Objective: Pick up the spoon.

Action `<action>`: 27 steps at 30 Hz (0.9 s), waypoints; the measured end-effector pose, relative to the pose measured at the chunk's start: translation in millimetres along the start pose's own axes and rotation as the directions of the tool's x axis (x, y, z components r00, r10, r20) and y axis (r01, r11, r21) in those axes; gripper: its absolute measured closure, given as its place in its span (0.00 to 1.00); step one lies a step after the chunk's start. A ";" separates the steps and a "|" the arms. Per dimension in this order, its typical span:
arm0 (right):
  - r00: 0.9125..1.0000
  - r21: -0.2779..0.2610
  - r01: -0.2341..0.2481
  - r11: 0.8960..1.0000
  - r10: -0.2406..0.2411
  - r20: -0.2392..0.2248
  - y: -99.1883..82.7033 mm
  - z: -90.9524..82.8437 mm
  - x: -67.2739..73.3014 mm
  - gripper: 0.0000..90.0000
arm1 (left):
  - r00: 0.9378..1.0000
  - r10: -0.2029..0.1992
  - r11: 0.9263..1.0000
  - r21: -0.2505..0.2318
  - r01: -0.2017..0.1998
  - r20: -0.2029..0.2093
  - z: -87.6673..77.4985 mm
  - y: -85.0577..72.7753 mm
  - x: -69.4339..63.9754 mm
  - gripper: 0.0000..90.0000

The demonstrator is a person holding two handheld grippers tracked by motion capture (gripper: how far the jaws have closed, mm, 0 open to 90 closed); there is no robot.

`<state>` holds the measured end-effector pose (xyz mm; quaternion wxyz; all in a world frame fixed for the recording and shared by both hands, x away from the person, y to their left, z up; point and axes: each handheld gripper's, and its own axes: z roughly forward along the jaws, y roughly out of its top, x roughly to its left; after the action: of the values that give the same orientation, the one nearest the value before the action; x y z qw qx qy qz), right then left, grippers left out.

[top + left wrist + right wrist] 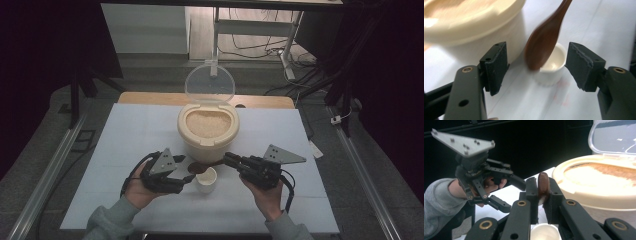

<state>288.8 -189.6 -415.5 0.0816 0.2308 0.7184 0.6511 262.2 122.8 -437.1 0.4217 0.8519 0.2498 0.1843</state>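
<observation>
Room is dark around the table, with cables on the floor behind and a metal frame at each side. The table has a pale blue-white top, and a wooden edge shows at its far side.

The rice bin stands in the middle, its clear lid tipped up and back, rice visible inside. Just in front of the bin is a small white cup.

The right gripper has its jaws pressed together on the handle of a brown spoon, and the spoon bowl hangs over the cup, near the rim or touching it. The left gripper has its jaws spread, with the cup between them, but the pads do not touch it.

I judge the step to be tipping rice from the spoon into the cup; whether rice is on the spoon I cannot tell. The next move calls for a steady turn of the spoon over the cup, and maybe the left gripper should hold the cup so it does not slide.
</observation>
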 end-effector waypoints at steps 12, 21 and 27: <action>1.000 -0.037 0.002 0.999 -0.001 0.027 7.4 -14.9 -6.4 0.92 | 0.982 -0.163 0.984 0.053 0.168 -0.101 -16.0 -68.1 22.4 0.33; 0.998 -0.058 0.003 0.998 0.000 0.055 10.8 -22.8 -11.1 0.92 | 0.961 -0.241 0.967 0.049 0.249 -0.138 -29.8 -101.5 31.4 0.32; 0.998 -0.065 0.005 0.998 -0.001 0.062 12.6 -25.6 -11.9 0.92 | 0.951 -0.273 0.958 0.044 0.282 -0.148 -36.4 -113.4 35.8 0.31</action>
<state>291.5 -217.2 -401.9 0.1122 0.2473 0.6943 0.6665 241.4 225.3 -504.4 0.3970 0.8064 0.4019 0.1746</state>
